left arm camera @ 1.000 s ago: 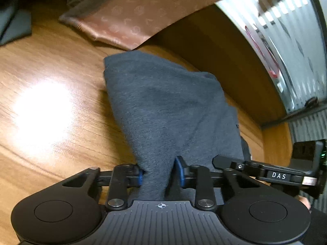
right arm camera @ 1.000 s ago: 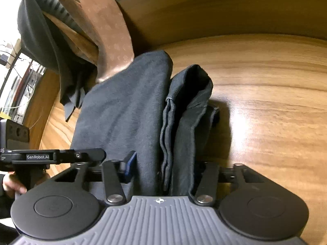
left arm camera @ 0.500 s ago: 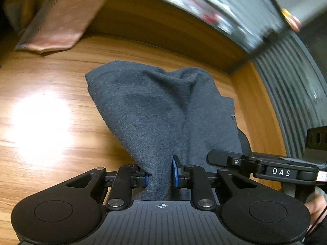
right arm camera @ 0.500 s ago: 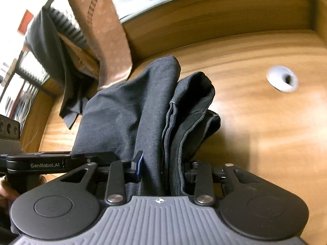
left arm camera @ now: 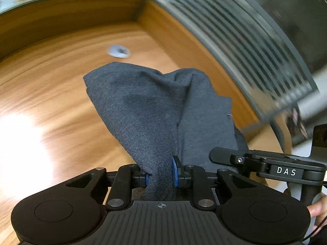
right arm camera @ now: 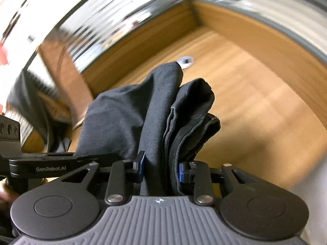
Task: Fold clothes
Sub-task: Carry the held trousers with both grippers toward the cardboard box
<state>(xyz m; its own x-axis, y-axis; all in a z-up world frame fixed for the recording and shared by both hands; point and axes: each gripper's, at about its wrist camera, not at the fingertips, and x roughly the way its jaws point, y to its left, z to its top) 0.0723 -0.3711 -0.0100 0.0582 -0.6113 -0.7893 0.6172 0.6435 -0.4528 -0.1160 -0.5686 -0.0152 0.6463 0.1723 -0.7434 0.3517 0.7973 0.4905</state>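
Observation:
A dark grey folded garment (left arm camera: 155, 110) hangs above the wooden table (left arm camera: 51, 85). My left gripper (left arm camera: 160, 175) is shut on one bunched end of it, blue pads pressed into the cloth. In the right wrist view the same garment (right arm camera: 143, 114) shows its layered hems, and my right gripper (right arm camera: 160, 168) holds those layers between its blue pads, the jaws still closing on them. Each gripper appears at the edge of the other's view. The garment's lower end is hidden behind its own folds.
A round grey cable grommet (left arm camera: 118, 51) sits in the table top beyond the garment. A low wooden wall (left arm camera: 67, 14) and slatted blinds (left arm camera: 241, 30) enclose the table's corner. Dark clothes (right arm camera: 30, 94) hang at the far left. A hand (left arm camera: 316, 210) grips the right handle.
Both grippers have swung with the garment toward the table's corner and lifted it. The brown patterned cloth has left the view. The grommet has come into view. The right jaws have narrowed.

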